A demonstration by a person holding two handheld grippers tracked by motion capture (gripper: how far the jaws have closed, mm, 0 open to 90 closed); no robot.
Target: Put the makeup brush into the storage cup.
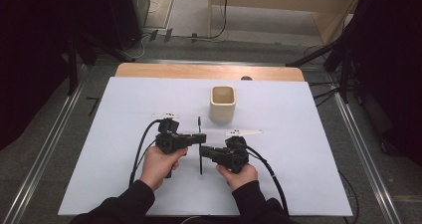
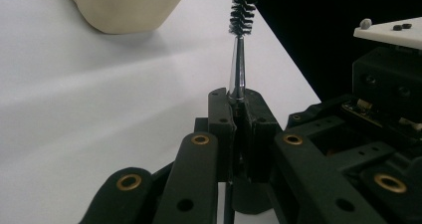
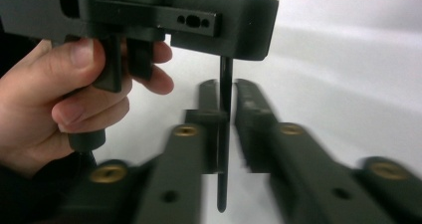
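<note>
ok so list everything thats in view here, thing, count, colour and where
brush: 1, black bristles on a metal stem with a black handle, between the two grippers near the sheet's middle
cup: 1, cream, upright behind the brush
sheet: 1, white, covering the table
table: 1, wooden, far edge showing past the sheet
left gripper: 1, black, shut on the brush stem
right gripper: 1, black, jaws a little apart around the brush handle
hands: 2, dark sleeves, near edge
</note>
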